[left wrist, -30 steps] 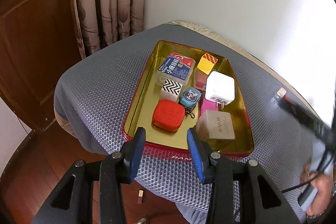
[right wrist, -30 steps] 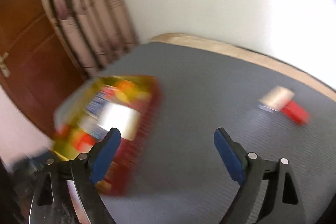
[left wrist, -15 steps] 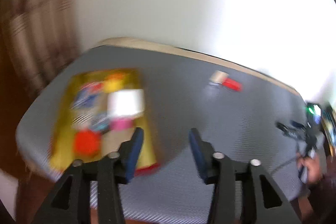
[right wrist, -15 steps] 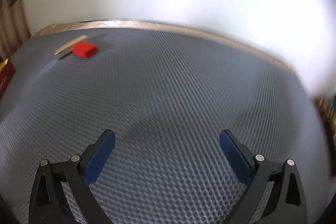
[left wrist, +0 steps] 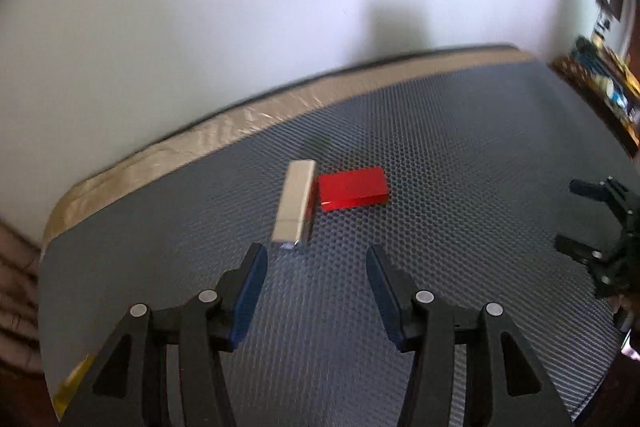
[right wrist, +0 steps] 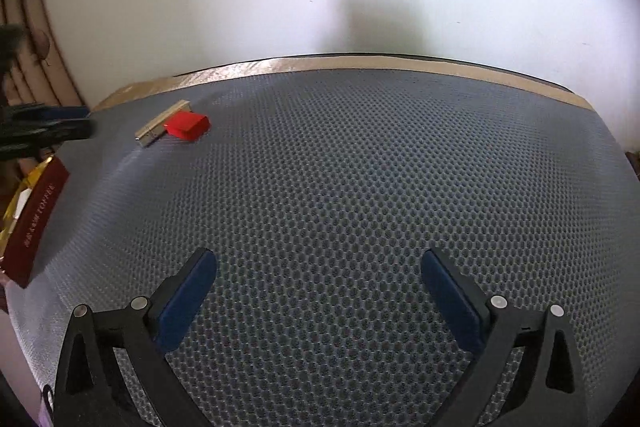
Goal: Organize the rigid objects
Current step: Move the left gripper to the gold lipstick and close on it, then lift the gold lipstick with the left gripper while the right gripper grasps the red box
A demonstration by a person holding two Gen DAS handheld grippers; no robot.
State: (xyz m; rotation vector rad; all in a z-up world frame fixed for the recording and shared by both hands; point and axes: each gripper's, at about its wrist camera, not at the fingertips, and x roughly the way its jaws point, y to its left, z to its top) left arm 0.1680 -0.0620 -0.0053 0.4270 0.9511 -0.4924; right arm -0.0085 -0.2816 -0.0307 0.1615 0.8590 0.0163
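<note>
A flat silver bar (left wrist: 295, 205) and a red block (left wrist: 353, 188) lie side by side and touching on the grey mesh mat (left wrist: 460, 155). My left gripper (left wrist: 316, 255) hovers just short of the bar's near end, open, with nothing between its blue pads. The right wrist view shows the same bar (right wrist: 162, 123) and red block (right wrist: 187, 125) far off at the upper left, with the left gripper (right wrist: 48, 129) beside them. My right gripper (right wrist: 318, 261) is over bare mat; its jaws are opening wide and hold nothing. It also shows at the right edge (left wrist: 600, 235) of the left wrist view.
A red-walled tray (right wrist: 34, 223) with a gold inside sits at the mat's left edge, with items in it. A tan strip (left wrist: 224, 131) borders the mat below a white wall. A curtain (right wrist: 36, 67) hangs at the left. Dark clutter (left wrist: 608, 83) lies beyond the mat's right end.
My left gripper swung away from the tray to the silver bar and red block, and its jaws widened. The right gripper swept right off the tray over bare mat, then held still, jaws spreading.
</note>
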